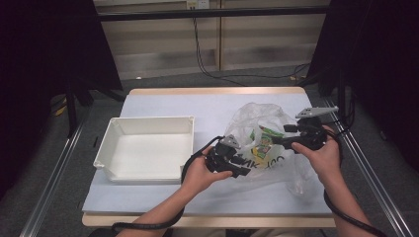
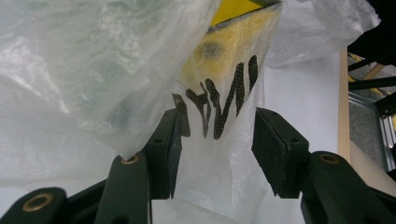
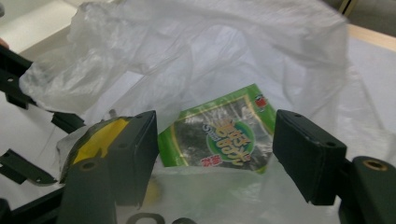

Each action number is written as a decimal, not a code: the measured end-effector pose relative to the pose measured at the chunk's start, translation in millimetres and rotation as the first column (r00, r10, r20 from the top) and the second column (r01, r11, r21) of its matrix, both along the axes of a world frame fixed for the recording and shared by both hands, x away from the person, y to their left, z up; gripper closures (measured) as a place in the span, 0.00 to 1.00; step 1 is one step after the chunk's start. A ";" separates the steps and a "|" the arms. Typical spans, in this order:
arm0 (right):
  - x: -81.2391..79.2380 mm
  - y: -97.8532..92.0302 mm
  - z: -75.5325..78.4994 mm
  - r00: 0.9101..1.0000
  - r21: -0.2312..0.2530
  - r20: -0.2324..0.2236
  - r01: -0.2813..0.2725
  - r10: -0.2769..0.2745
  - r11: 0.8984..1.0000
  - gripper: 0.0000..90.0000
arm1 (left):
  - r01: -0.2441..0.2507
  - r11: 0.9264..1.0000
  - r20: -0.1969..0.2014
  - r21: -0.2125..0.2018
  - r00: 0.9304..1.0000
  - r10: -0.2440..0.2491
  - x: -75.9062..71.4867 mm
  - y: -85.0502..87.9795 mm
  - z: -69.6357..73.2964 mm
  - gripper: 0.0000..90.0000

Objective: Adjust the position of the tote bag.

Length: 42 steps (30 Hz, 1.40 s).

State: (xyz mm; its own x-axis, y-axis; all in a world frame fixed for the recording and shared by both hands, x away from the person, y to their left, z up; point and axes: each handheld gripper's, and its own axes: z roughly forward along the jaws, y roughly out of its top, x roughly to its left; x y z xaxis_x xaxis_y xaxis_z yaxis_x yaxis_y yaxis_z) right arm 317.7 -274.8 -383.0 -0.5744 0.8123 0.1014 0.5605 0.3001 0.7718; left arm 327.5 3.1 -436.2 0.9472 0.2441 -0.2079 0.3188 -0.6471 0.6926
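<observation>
The plastic bag [image 2: 219,154] hangs between the left hand-held gripper's [image 2: 212,154] parted jaws.

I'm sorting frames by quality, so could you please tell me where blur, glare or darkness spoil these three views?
High view: both upper corners are nearly black, and the plastic bag shows pale glare. Left gripper view: the bag's film close to the lens is soft and hazy. Right gripper view: the green packet is slightly blurred, its print hard to read.

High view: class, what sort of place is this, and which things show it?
Probably a recording lab: a white-covered table between black curtains, metal rails along its sides, cables on the floor.
</observation>
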 end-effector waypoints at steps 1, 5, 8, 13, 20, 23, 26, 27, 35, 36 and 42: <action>-0.1 2.5 -1.6 1.000 -0.008 -0.005 -0.002 0.002 1.000 0.34 | -0.008 1.000 -0.001 -0.016 1.000 0.008 -0.4 -0.2 -1.5 0.58; 0.8 12.5 -11.4 0.999 -0.002 -0.034 -0.027 0.027 1.000 0.35 | -0.003 1.000 -0.001 -0.003 1.000 0.003 0.4 -0.3 -2.0 0.59; 2.8 20.5 -16.9 0.998 0.001 -0.041 -0.043 0.043 0.999 0.35 | -0.009 1.000 -0.004 -0.027 1.000 0.009 -0.7 -2.5 -4.7 0.59; 8.2 39.2 -19.7 0.996 0.012 -0.055 -0.069 0.069 0.998 0.35 | 0.003 1.000 0.000 0.007 1.000 -0.003 -1.0 -3.6 -4.5 0.59; 19.9 61.6 -30.2 0.990 0.044 -0.093 -0.102 0.106 0.994 0.45 | -0.010 1.000 -0.006 -0.005 1.000 0.010 -2.8 -0.3 -4.1 0.54; 25.4 64.7 -41.1 0.986 0.049 -0.118 -0.115 0.120 0.992 0.60 | -0.025 0.999 0.002 -0.036 1.000 0.025 -4.4 4.0 2.8 0.51; 26.7 66.1 -50.2 0.981 0.047 -0.139 -0.133 0.139 0.990 0.74 | -0.045 0.998 0.011 -0.046 0.999 0.046 -2.8 9.9 12.0 0.47; 25.9 66.5 -53.0 0.979 0.052 -0.144 -0.141 0.147 0.989 0.79 | -0.061 0.995 0.013 -0.075 0.998 0.062 -1.8 11.6 14.4 0.46; 17.7 69.0 -64.8 0.960 0.053 -0.167 -0.217 0.223 0.975 1.00 | -0.128 0.987 0.029 -0.101 0.991 0.132 8.3 20.8 29.7 0.41; 16.7 70.0 -65.9 0.958 0.058 -0.165 -0.226 0.232 0.972 1.00 | -0.137 0.984 0.030 -0.117 0.990 0.141 10.6 22.0 30.5 0.41; 4.1 76.6 -73.8 0.936 0.055 -0.199 -0.285 0.291 0.957 1.00 | -0.172 0.980 0.037 -0.097 0.984 0.176 20.2 26.3 30.1 0.44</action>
